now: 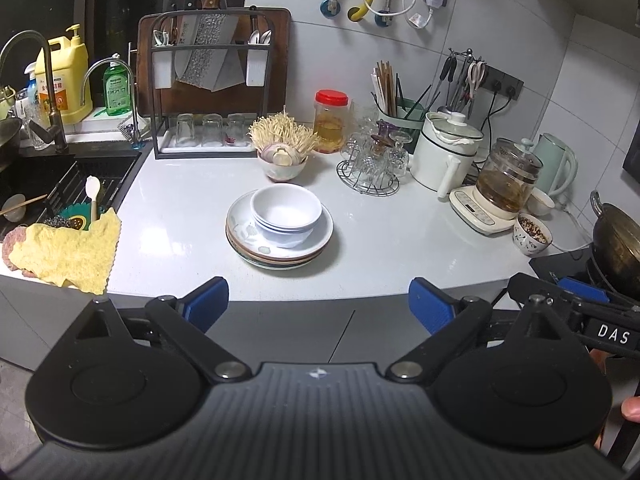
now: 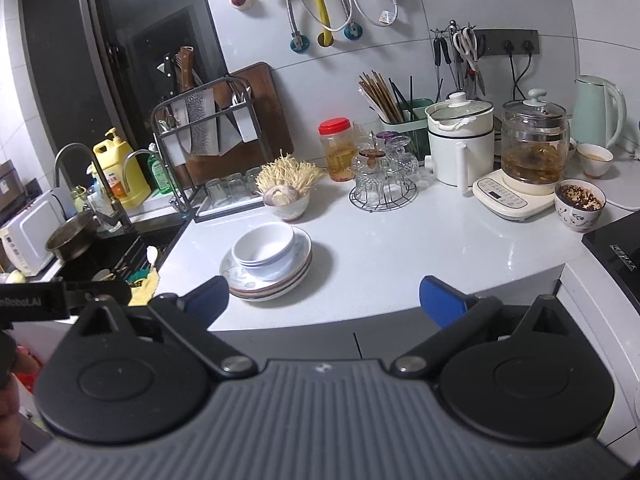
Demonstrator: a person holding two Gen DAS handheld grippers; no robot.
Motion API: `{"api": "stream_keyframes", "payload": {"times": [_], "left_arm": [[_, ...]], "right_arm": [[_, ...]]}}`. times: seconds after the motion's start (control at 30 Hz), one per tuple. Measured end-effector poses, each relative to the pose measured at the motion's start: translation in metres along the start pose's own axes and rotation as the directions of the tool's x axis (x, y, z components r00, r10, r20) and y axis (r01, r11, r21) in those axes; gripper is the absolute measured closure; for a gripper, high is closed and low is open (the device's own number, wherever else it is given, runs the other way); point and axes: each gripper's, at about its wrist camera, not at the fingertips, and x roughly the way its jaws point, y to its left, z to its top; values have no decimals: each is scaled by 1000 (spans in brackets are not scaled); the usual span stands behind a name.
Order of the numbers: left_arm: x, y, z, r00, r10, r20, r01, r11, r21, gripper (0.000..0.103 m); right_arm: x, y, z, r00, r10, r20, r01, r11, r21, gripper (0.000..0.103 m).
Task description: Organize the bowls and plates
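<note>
Glossy white counter [image 1: 180, 216], round nested bowls [image 1: 286, 214] atop stacked plates [image 1: 280, 248], poss. ceramic; both tongs wide open, empty.

Glazed crockery on a glossy white worktop [image 1: 192, 208]

Stacked bowls [image 1: 286, 216] and plates [image 1: 320, 236] look smooth, shiny ceramic; yellow cloth [image 1: 68, 256] looks nubbly; cutting board [image 1: 224, 96] dark wood; gripper pads [image 1: 430, 306] matt blue.

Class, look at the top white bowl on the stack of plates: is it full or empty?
Empty. The top white bowl shows a bare white inside in both views, nested in other bowls on the plates.
</note>
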Motion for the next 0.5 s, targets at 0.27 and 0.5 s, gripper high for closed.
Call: {"api": "stream_keyframes", "payload": {"times": [0.27, 0.5], "left_arm": [[-1, 3, -2, 1000, 8, -16, -8, 1000, -11, 4], [3, 3, -4, 1000, 6, -26, -6, 1000, -11, 4]], "right_arm": [[-3, 4, -3, 1000, -1, -12, 1, 1000, -11, 0], [-5, 4, -3, 1000, -2, -6, 2, 1000, -15, 0]]}}
